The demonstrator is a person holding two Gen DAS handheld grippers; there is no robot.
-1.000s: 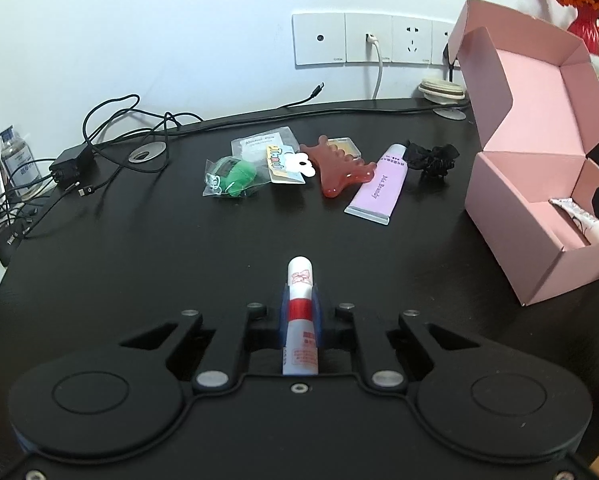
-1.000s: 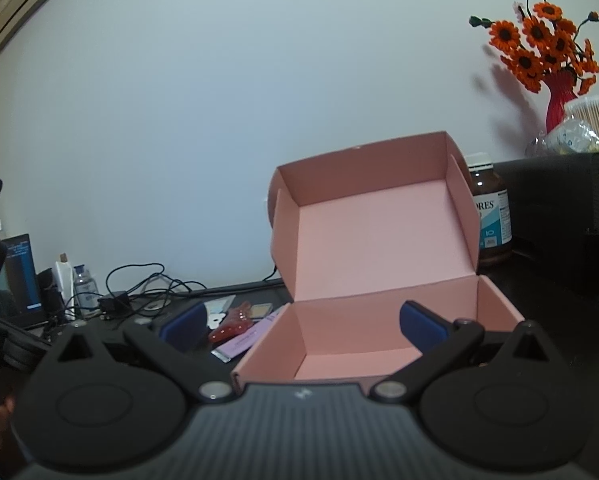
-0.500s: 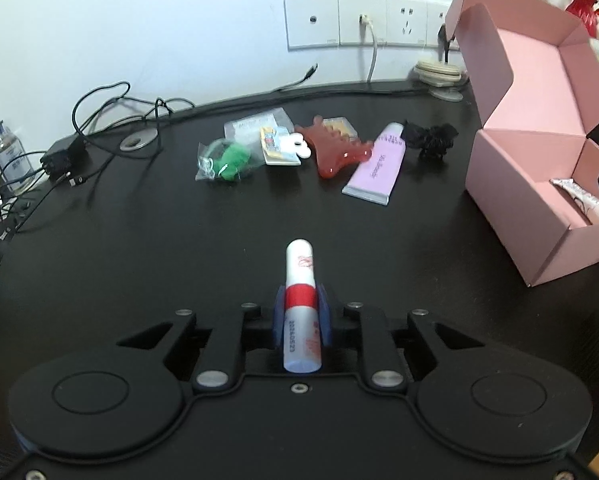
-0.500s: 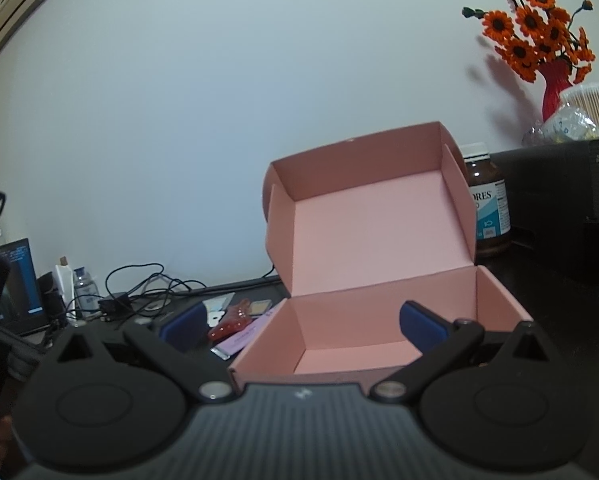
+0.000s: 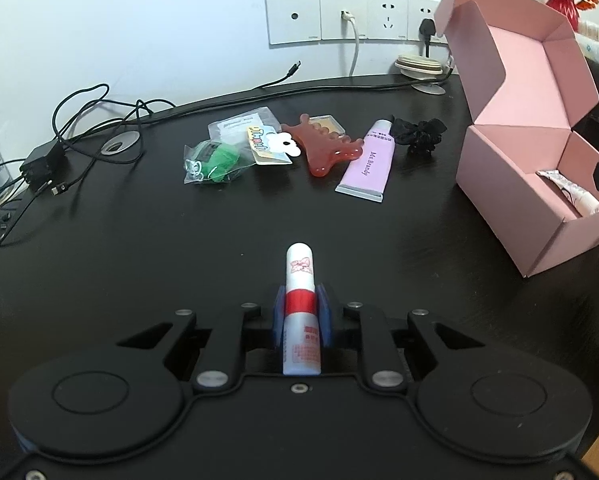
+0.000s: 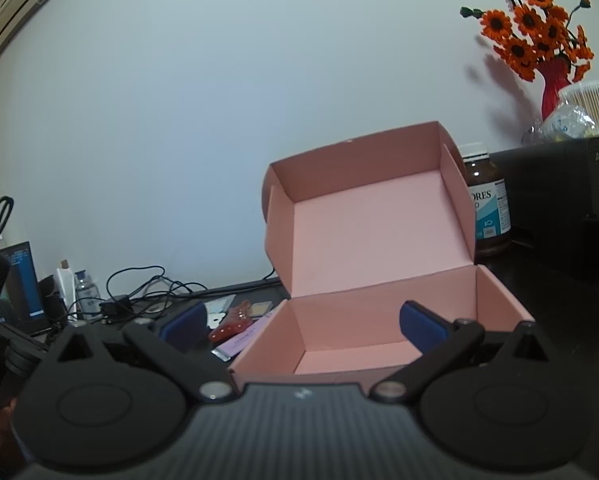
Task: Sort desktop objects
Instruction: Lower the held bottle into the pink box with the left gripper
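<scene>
Left gripper: jaws clamped on a white lip balm stick, its blue pads pressing the red band on either side; the capped end with a pink bow print points forward over the desk.
Right gripper: jaws wide apart, nothing between them, held in front of the open box.
Pink box: stands open at the right of the desk, lid raised upright; a white tube lies inside on its floor in the left wrist view.
Row of things at the far side of the desk: a clear bag with something green, a cartoon-printed packet, a red translucent comb-shaped piece, a lilac tube marked "Ms.Brandy", a black scrunchie, lying close together, some overlapping.
Back left of desk: black cables and a power adapter.
Wall: a strip of white sockets with two plugs in.
Behind the box: a brown bottle, and a red vase of orange flowers higher up.
</scene>
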